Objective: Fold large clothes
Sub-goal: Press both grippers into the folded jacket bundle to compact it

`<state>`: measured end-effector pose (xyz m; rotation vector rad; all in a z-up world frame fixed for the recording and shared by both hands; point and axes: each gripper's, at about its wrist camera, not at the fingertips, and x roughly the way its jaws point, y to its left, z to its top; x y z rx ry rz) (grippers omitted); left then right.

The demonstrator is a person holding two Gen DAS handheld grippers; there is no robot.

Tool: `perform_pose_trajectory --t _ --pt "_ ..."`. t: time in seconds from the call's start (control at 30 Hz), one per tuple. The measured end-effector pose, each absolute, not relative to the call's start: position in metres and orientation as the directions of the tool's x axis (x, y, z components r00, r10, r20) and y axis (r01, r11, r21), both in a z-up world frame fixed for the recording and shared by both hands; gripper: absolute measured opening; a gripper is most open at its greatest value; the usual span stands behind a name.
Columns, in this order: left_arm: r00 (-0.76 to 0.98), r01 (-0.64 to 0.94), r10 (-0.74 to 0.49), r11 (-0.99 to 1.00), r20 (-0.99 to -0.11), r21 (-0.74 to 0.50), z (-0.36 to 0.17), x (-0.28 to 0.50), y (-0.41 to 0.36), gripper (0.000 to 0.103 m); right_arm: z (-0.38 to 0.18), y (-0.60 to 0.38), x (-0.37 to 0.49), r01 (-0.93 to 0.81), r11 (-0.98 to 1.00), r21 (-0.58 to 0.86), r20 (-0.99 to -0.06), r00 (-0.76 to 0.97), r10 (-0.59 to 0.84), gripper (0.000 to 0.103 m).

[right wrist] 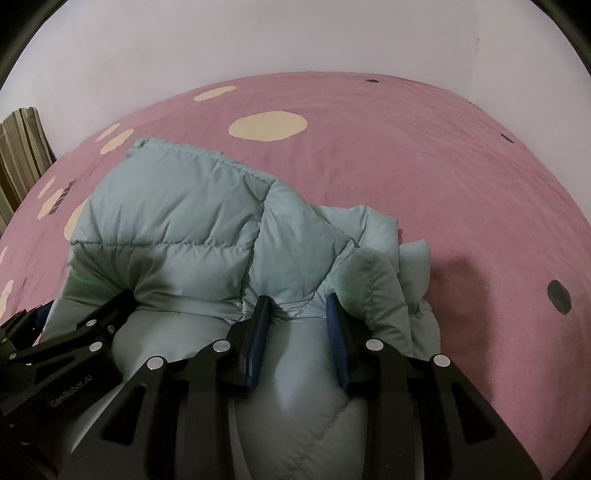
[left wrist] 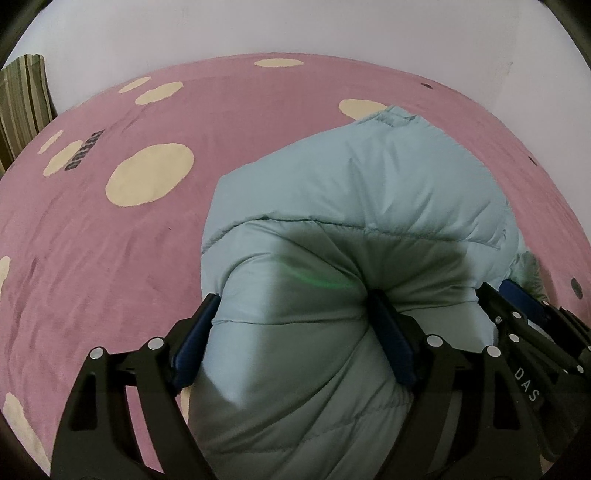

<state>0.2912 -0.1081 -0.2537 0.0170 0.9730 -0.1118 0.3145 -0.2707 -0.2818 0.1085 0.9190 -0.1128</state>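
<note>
A puffy pale teal quilted jacket point(left wrist: 354, 192) lies bunched on the pink bed cover point(left wrist: 258, 110). My left gripper point(left wrist: 295, 306) has its blue-padded jaws spread wide around a thick fold of the jacket, pressing into it on both sides. My right gripper point(right wrist: 297, 306) is closed on a narrower padded fold of the same jacket point(right wrist: 177, 206). The two grippers sit side by side; the right one shows at the right edge of the left wrist view point(left wrist: 524, 314), the left one at the left edge of the right wrist view point(right wrist: 81, 332). The jacket's near part is hidden under the grippers.
The bed cover point(right wrist: 406, 147) is pink with cream spots and a few dark dots. A pale wall point(left wrist: 295, 26) runs behind the bed. A green striped fabric point(left wrist: 22, 99) hangs at the far left, past the bed's edge.
</note>
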Motion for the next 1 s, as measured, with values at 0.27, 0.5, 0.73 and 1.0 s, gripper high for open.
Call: perform_pose_trajectory --t 0.27,0.5,0.73,1.0 --pt "0.549 0.097 -0.085 0.995 -0.832 -0.038 -0.256 0.295 -0.109 0.083 -0.283 -0.268 0.317 0.144 0.989 0.021 -0.799 0.597 -0.070 0.032" --pt "0.532 0.089 -0.085 0.995 -0.842 -0.045 -0.253 0.296 -0.106 0.086 -0.282 -0.267 0.315 0.144 0.990 0.013 -0.795 0.602 -0.077 0.032" --pt "0.497 0.056 -0.096 0.995 -0.862 -0.078 -0.250 0.298 -0.101 0.090 -0.279 -0.268 0.310 0.145 0.989 0.027 -0.792 0.606 -0.067 0.033" --pt "0.469 0.043 -0.183 0.982 -0.864 -0.185 -0.240 0.296 -0.085 0.090 -0.261 -0.272 0.297 0.141 0.987 0.072 -0.779 0.627 -0.033 0.043"
